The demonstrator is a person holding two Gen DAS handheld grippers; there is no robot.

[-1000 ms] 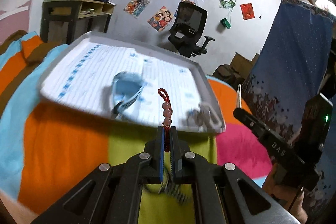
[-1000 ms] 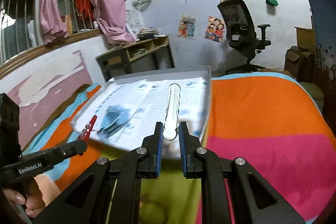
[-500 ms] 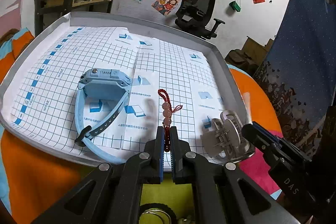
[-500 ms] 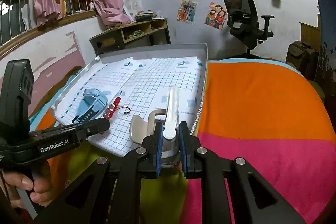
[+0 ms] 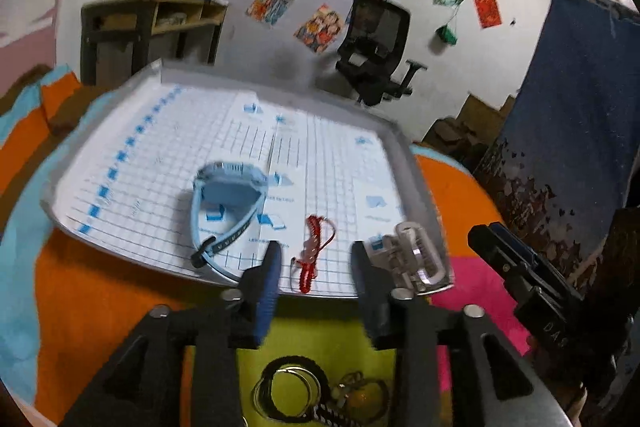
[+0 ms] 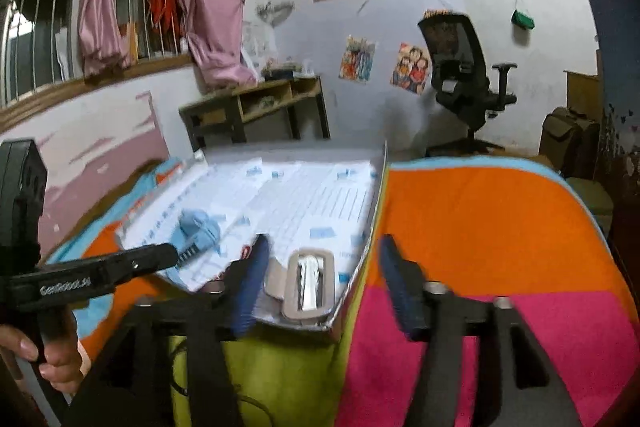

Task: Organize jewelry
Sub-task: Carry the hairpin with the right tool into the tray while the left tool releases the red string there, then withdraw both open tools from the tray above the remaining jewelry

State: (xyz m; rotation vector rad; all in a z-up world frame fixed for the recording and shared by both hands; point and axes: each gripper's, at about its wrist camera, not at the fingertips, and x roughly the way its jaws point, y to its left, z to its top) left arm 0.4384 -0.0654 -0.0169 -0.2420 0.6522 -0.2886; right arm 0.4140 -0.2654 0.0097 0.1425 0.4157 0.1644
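On the grid-lined tray (image 5: 416, 179), near edge: red beaded bracelet (image 5: 313, 253) at 6 o'clock, pink beads on red cord, lying loose. Blue watch (image 5: 224, 199) at 9 o'clock of it; beige hair clip (image 5: 416, 259) at 3 o'clock. Left tool (image 5: 316, 267) spread apart, empty. Right tool (image 6: 320, 279) likewise apart, straddling the clip.

dim indoor light, flat and cool on the white wall (image 5: 248, 39), no hard shadows. both views carry heavy fisheye bending with black vignette at the corners. motion blur smears the tray (image 5: 416, 187) grid and the watch (image 6: 198, 227); wall posters (image 6: 412, 67) are soft. daylight glows weakly through the barred window (image 6: 28, 39) at far left
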